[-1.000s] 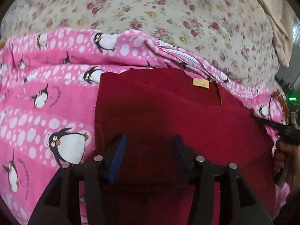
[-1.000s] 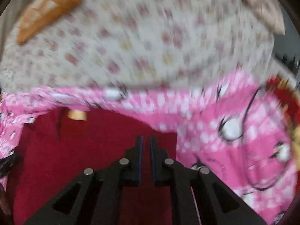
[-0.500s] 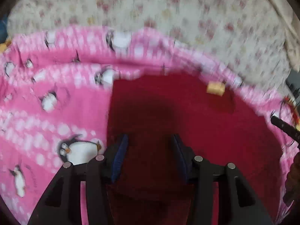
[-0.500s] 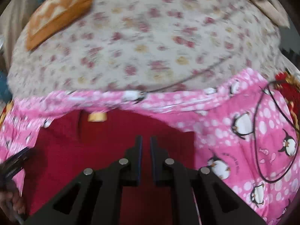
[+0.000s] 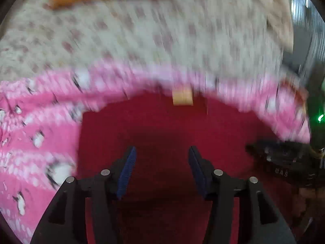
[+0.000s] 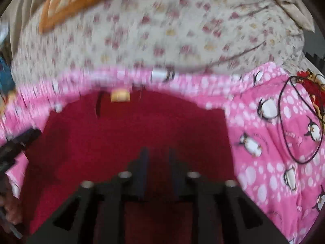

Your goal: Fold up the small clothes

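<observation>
A dark red garment (image 5: 162,126) with a tan neck label (image 5: 182,97) lies flat on a pink penguin-print blanket (image 5: 36,126). My left gripper (image 5: 161,158) is open and empty above the garment's near part. The right gripper shows at that view's right edge (image 5: 270,158). In the right wrist view the same garment (image 6: 126,130) and label (image 6: 119,96) show. My right gripper (image 6: 157,160) hovers over the garment with its jaws a little apart and nothing between them. The view is blurred. The left gripper shows at the left edge (image 6: 18,144).
A cream floral bedsheet (image 6: 172,30) lies beyond the blanket. An orange patterned cushion (image 6: 77,0) sits at the far left. A thin black cable loop (image 6: 298,120) lies on the blanket at the right. A beige cloth (image 5: 278,16) is at the far right.
Both grippers have drawn back toward the garment's near edge, so more of the bed shows. The right gripper's jaws have opened from nearly shut to a small gap. The left stays open.
</observation>
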Demonstrator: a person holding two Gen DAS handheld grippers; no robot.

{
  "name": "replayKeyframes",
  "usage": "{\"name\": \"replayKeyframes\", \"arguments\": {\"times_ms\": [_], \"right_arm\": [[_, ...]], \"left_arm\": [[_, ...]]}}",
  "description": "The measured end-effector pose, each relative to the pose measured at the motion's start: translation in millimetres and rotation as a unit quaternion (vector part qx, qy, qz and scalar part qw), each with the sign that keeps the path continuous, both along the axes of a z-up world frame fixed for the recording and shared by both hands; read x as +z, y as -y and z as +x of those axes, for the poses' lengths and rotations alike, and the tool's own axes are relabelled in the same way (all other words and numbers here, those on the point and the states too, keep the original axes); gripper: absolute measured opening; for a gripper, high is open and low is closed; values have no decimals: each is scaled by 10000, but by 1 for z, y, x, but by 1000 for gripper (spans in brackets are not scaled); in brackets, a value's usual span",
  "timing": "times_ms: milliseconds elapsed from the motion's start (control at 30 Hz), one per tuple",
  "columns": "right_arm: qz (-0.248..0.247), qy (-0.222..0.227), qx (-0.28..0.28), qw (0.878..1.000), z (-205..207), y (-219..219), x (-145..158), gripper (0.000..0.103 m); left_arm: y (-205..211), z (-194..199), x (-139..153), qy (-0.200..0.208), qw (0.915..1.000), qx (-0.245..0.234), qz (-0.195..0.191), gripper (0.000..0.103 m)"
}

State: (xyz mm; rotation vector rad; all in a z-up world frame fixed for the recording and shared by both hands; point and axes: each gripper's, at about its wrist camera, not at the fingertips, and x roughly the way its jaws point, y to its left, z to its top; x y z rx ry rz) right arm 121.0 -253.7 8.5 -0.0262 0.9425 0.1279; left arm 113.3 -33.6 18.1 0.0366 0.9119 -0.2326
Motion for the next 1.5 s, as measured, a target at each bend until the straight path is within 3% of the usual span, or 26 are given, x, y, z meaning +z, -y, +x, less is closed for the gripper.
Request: {"name": "replayKeyframes", "arguments": {"times_ms": [33, 67, 267, 333, 400, 533, 633, 767, 933, 1100, 1233, 1333, 1433, 1467, 1500], "right_arm": [[-143, 266, 89, 9995, -4, -3, -4, 40], [-171, 257, 74, 9995, -3, -4, -4, 40], [-153, 451, -77, 9988, -28, -3, 7, 40], [-146, 405, -181, 9989, -54, -3, 13, 40], [-20, -41, -153, 9999, -88, -3, 3, 53], [-284, 143, 80, 9995, -162, -1, 4, 56], [32, 38, 265, 9996, -202, 17, 3, 59], [623, 277, 353, 9971, -250, 52, 15, 58], [1219, 719, 180, 9898, -298, 96, 19, 59], [1474, 383, 278, 9879, -325, 91, -4, 59], [1251, -211, 483, 9907, -331, 74, -30, 58], [1144, -612, 355, 9909, -324, 74, -48, 59], [1293, -664, 293, 9889, -324, 78, -48, 59], [1348, -676, 280, 9882, -324, 79, -47, 57], [1430, -693, 303, 9868, -325, 79, -46, 45]], "left_arm": [[1, 1, -9, -82, 10000, 0, 37, 32], [-1, 0, -6, 49, 10000, 9, -27, 34], [-16, -2, -7, -39, 9989, 20, -475, 35], [-17, -12, -5, -33, 9989, 16, -468, 35], [-19, -24, -2, -46, 9989, 11, -473, 35], [-17, -61, -3, -288, 9995, -58, -145, 39], [-26, -104, 4, -275, 9995, -139, -66, 39], [-68, -157, 19, -198, 9974, 43, -686, 39], [-112, -231, 8, -230, 9940, 400, -996, 39], [-109, -278, -10, -302, 9918, 445, -1159, 39], [-106, -279, -23, -420, 9901, 402, -1280, 39], [-101, -280, -26, -347, 9915, 318, -1209, 46], [-93, -284, -28, -305, 9950, 213, -930, 49], [-92, -285, -28, -344, 9954, 210, -870, 49], [-92, -288, -29, -420, 9948, 248, -896, 49]]}}
